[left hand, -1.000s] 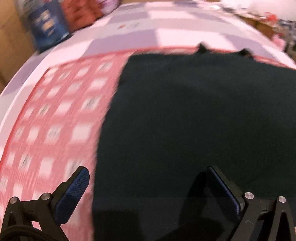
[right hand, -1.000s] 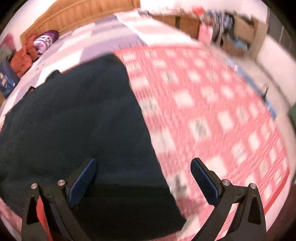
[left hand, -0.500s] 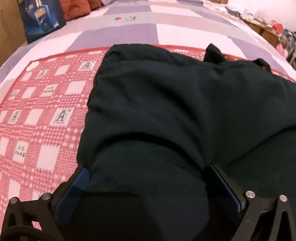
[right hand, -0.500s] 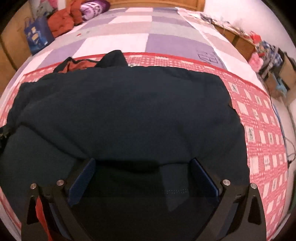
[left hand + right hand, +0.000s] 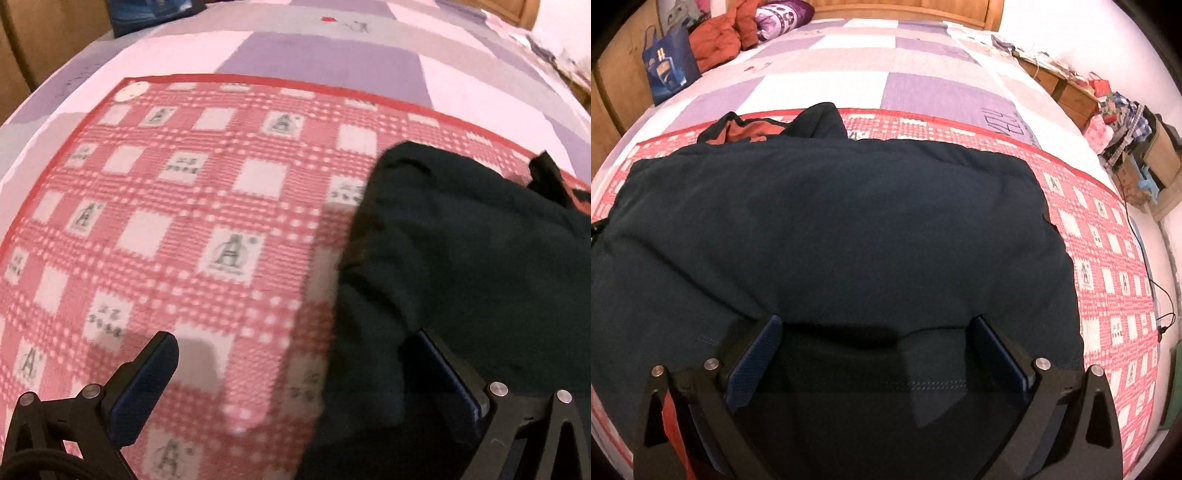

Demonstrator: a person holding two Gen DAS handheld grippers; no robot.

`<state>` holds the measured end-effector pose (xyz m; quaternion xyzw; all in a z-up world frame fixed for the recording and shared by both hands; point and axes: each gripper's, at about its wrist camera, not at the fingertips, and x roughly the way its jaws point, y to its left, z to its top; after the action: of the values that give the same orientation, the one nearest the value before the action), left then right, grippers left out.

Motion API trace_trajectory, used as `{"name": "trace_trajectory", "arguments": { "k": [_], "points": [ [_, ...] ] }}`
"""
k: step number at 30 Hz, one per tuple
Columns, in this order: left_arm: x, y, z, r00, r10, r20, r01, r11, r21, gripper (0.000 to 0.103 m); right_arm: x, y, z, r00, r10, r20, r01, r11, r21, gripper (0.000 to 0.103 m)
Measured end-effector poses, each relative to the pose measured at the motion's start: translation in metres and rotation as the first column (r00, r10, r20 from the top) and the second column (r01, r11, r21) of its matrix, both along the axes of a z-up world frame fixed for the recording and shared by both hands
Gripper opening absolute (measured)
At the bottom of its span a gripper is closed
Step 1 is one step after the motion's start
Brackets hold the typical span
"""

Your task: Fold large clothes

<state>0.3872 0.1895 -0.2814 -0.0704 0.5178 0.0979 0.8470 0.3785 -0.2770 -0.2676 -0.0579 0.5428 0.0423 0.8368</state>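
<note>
garment: dark jacket [image 5: 842, 229] lies on the red checked mat [image 5: 177, 206], which sits on the purple and white bedspread [image 5: 916, 88]. Orange lining [image 5: 742, 131] shows at the far collar end. We read it as folded over at least once, since a thick top layer ends in a raised edge just ahead of the right fingers.

why it lies so: we think the mat is the folding surface; the jacket is kept square on it so edges can be matched.

left gripper [image 5: 291, 373]: jaws spread wide, holding nothing. Left finger is over bare mat, right finger is over the jacket's left edge. View is blurred, so we cannot tell if it touches cloth.

right gripper [image 5: 875, 354]: jaws spread wide, nothing clamped. Both fingers are over the near part of the jacket, with the fold edge running between them.

jacket vs grippers: right gripper is centred on the near hem side; left gripper straddles the jacket's left border, mostly off it.

step, our guess: between grasps, about to pick a side or hem for the next fold.

clutter: blue bag [image 5: 668, 70] and orange clothes [image 5: 720, 37] at the far side of the bed, well apart from the jacket.
</note>
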Motion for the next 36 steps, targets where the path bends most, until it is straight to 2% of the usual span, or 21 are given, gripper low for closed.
{"name": "trace_trajectory", "arguments": {
  "k": [2, 4, 5, 7, 10, 12, 14, 15, 16, 18, 19, 21, 23, 25, 26, 27, 28, 29, 30, 32, 36],
  "points": [
    [-0.003, 0.007, 0.004, 1.000, -0.001, 0.019, 0.002, 0.999, -0.052, 0.103, 0.000, -0.001, 0.000, 1.000, 0.004, -0.004, -0.004, 1.000, 0.003, 0.103],
    [0.001, 0.010, 0.009, 0.999, -0.014, 0.050, 0.024, 0.981, -0.194, 0.103, 0.000, -0.001, 0.001, 1.000, 0.004, -0.002, -0.004, 1.000, 0.007, 0.103],
    [0.005, 0.008, 0.010, 0.998, -0.025, 0.056, 0.037, 0.973, -0.227, 0.103, -0.001, -0.001, 0.000, 1.000, 0.004, 0.002, -0.004, 1.000, 0.007, 0.103],
    [0.019, -0.004, 0.013, 0.995, -0.072, 0.062, 0.085, 0.970, -0.229, 0.103, -0.003, -0.001, 0.000, 1.000, -0.003, 0.010, 0.002, 1.000, 0.007, 0.103],
    [0.047, -0.032, 0.000, 0.989, -0.149, -0.019, 0.142, 0.970, -0.198, 0.103, -0.004, -0.001, 0.001, 1.000, -0.020, 0.017, 0.020, 1.000, 0.008, 0.103],
    [0.060, -0.042, -0.010, 0.984, -0.166, -0.067, 0.152, 0.972, -0.178, 0.103, -0.005, -0.001, 0.002, 0.999, -0.026, 0.020, 0.026, 1.000, 0.008, 0.103],
    [0.066, -0.041, -0.017, 0.988, -0.136, -0.076, 0.117, 0.970, -0.213, 0.088, -0.007, -0.001, 0.003, 0.999, -0.029, 0.022, 0.029, 1.000, 0.011, 0.103],
    [0.065, -0.037, -0.018, 0.992, -0.097, -0.078, 0.077, 0.970, -0.229, 0.077, -0.007, -0.002, 0.004, 0.999, -0.030, 0.023, 0.030, 0.999, 0.015, 0.103],
    [0.062, -0.031, -0.017, 0.996, -0.065, -0.066, 0.047, 0.966, -0.255, 0.057, -0.008, -0.003, 0.004, 0.999, -0.031, 0.025, 0.030, 0.999, 0.019, 0.103],
    [0.043, -0.014, -0.014, 0.999, -0.024, -0.031, 0.013, 0.946, -0.324, 0.027, -0.010, -0.004, 0.007, 0.999, -0.031, 0.029, 0.031, 0.999, 0.026, 0.103],
    [0.035, -0.010, -0.014, 0.999, -0.026, -0.026, 0.016, 0.942, -0.335, 0.022, -0.012, -0.005, 0.008, 0.999, -0.031, 0.030, 0.030, 0.999, 0.030, 0.103],
    [0.016, -0.007, -0.010, 0.998, -0.064, -0.023, 0.053, 0.948, -0.315, 0.020, -0.015, -0.008, 0.011, 0.999, -0.036, 0.035, 0.034, 0.998, 0.043, 0.103],
    [0.002, -0.005, 0.000, 0.995, -0.094, 0.018, 0.095, 0.940, -0.327, 0.015, -0.019, -0.011, 0.013, 0.998, -0.041, 0.043, 0.038, 0.997, 0.060, 0.103],
    [-0.004, -0.002, 0.011, 0.994, -0.098, 0.055, 0.111, 0.936, -0.334, 0.015, -0.023, -0.013, 0.014, 0.998, -0.043, 0.048, 0.040, 0.997, 0.070, 0.103],
    [-0.004, -0.001, 0.018, 0.992, -0.096, 0.087, 0.121, 0.928, -0.352, 0.019, -0.025, -0.015, 0.015, 0.998, -0.044, 0.051, 0.040, 0.997, 0.072, 0.103],
    [-0.004, 0.001, 0.024, 0.989, -0.092, 0.114, 0.129, 0.914, -0.384, 0.041, -0.027, -0.015, 0.015, 0.998, -0.044, 0.052, 0.040, 0.997, 0.073, 0.103],
    [-0.004, 0.001, 0.027, 0.988, -0.086, 0.128, 0.131, 0.908, -0.398, 0.072, -0.028, -0.015, 0.015, 0.998, -0.044, 0.052, 0.040, 0.997, 0.072, 0.103],
    [-0.001, 0.001, 0.031, 0.987, -0.081, 0.138, 0.130, 0.912, -0.390, 0.084, -0.029, -0.016, 0.015, 0.998, -0.044, 0.052, 0.040, 0.997, 0.072, 0.103],
    [0.002, -0.003, 0.035, 0.985, -0.090, 0.147, 0.138, 0.921, -0.364, 0.091, -0.030, -0.016, 0.016, 0.998, -0.046, 0.053, 0.042, 0.997, 0.072, 0.103],
    [0.018, -0.017, 0.036, 0.979, -0.142, 0.144, 0.183, 0.926, -0.331, 0.091, -0.029, -0.015, 0.015, 0.997, -0.051, 0.053, 0.047, 0.996, 0.071, 0.103],
    [0.050, -0.065, 0.031, 0.956, -0.278, 0.098, 0.294, 0.915, -0.277, 0.091, -0.027, -0.011, 0.013, 0.997, -0.061, 0.055, 0.057, 0.997, 0.060, 0.103]
  ]
}}
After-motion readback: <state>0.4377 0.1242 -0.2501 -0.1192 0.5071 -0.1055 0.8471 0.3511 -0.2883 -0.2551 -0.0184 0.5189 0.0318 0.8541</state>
